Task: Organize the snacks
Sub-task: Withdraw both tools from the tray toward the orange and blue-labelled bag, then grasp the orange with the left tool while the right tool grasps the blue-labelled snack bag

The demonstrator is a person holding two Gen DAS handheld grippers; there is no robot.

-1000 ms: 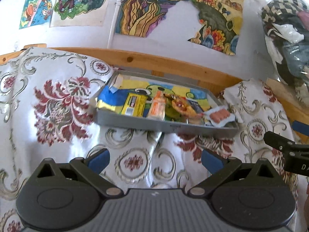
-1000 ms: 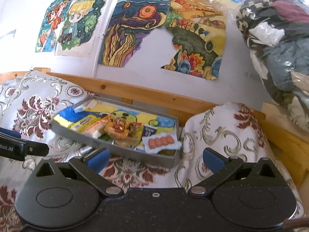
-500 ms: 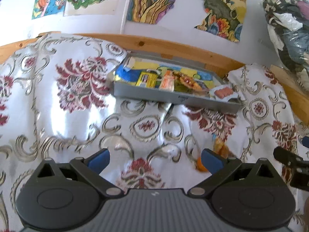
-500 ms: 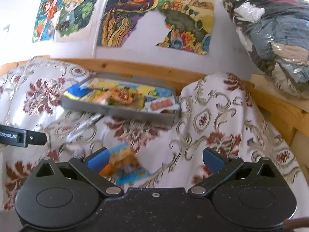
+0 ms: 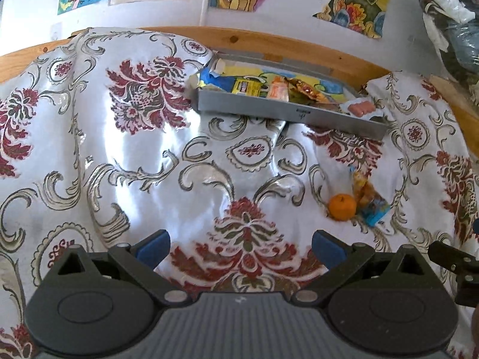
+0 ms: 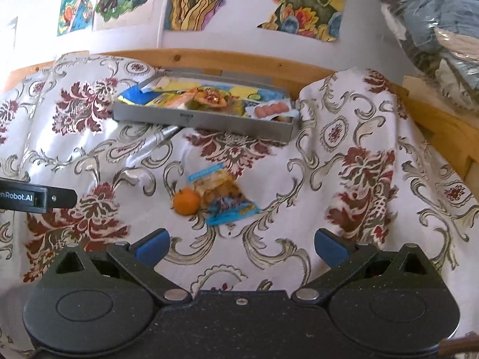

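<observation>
1. Right wrist view: two loose snacks lie on the floral cloth (image 6: pixel 353 137), near the gripper and well short of the grey tray (image 6: pixel 209 121) that sits far back against the wooden rail (image 6: pixel 239 59).
2. One is a small orange (image 6: pixel 186 201), the other a crinkly blue-and-clear snack packet (image 6: pixel 223 197) touching the orange on its right side.
3. The right gripper (image 6: pixel 241 243) hangs just near of both, its blue-tipped fingers (image 6: pixel 152 243) spread wide with nothing between them.
4. In the left wrist view the left gripper (image 5: pixel 239 246) is likewise wide apart and empty, and the orange (image 5: pixel 342 206) and packet (image 5: pixel 369 202) lie off to its right.
5. The tray (image 5: pixel 287 113) already holds several wrapped snacks, among them a pack of small sausages (image 5: pixel 360 108) at its right end.
6. Handling, as I judge it: the orange looks firm, round and light; it may roll on the soft, rumpled cloth, so a grasp across its widest middle seems best, with modest squeeze.
7. The packet looks very light, thin and slippery, with brittle contents. Pinching a flat sealed end, such as the blue near edge, should avoid crushing what is inside.
8. Because the two touch, closing on one may nudge the other.
</observation>
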